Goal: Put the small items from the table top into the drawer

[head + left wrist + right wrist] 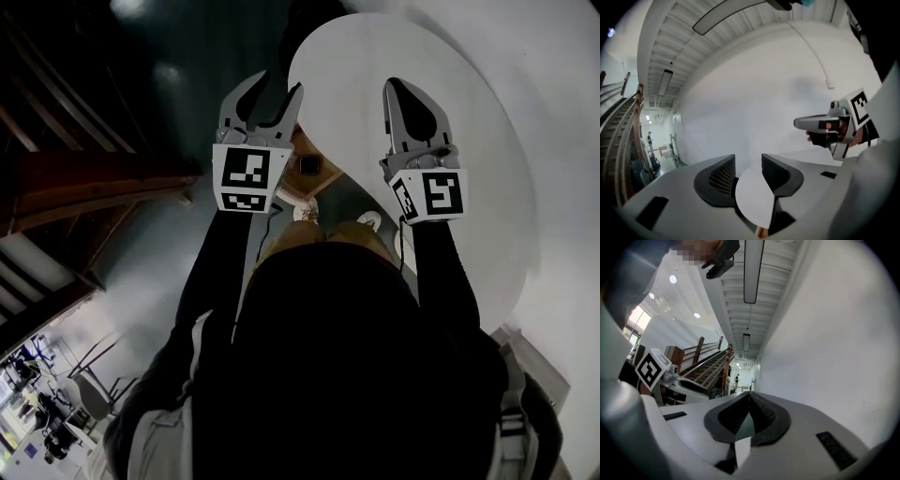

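Both grippers are held up at chest height over a round white table (pixel 469 187), whose top shows no small items. My left gripper (pixel 275 91) is open, and nothing is between its jaws in the left gripper view (pixel 748 161), only the white table (pixel 752 204) far below. My right gripper (pixel 400 86) is shut, its ribbed pads meeting with nothing between them (pixel 749 395). Each gripper shows in the other's view, the right gripper (pixel 799 123) and the left gripper (pixel 705 389). A small wooden box-like thing (pixel 309 167) with a dark square on it sits below, at the table's edge; no drawer is recognisable.
The person's shoes (pixel 306 212) stand on the floor by the table. A wooden staircase (pixel 75 187) runs along the left. A plain white wall (pixel 764 93) fills the view ahead. Chairs and desks (pixel 56 412) stand at the lower left. A person (pixel 737 379) stands far down the corridor.
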A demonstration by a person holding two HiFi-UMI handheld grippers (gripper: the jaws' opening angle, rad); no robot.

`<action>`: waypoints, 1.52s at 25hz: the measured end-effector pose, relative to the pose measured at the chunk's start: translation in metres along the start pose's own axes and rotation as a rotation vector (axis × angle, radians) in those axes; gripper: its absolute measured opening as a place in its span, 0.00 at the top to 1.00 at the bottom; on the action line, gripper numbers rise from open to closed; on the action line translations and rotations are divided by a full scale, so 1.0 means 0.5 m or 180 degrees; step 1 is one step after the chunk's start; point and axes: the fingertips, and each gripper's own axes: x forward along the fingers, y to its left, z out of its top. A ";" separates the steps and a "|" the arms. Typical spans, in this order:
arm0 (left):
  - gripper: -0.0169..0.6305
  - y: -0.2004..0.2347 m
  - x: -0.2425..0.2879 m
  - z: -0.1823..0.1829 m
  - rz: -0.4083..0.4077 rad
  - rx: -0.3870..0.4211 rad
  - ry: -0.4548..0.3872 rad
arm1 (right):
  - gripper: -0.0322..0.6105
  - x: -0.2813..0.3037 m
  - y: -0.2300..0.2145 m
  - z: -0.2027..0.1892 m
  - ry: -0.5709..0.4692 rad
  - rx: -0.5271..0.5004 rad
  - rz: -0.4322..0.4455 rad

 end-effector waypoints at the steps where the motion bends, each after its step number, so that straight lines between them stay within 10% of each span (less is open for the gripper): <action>1: 0.70 -0.002 -0.005 0.027 -0.0006 0.0040 -0.0102 | 0.91 -0.002 -0.002 0.002 -0.0006 -0.0009 -0.0019; 10: 0.95 -0.017 -0.028 0.141 -0.0099 0.0160 -0.0614 | 0.91 -0.016 -0.011 0.025 -0.0060 -0.0061 -0.0104; 38: 0.95 -0.031 -0.049 0.130 -0.0178 0.0110 -0.0633 | 0.91 -0.039 0.030 0.036 -0.0005 -0.0276 -0.0065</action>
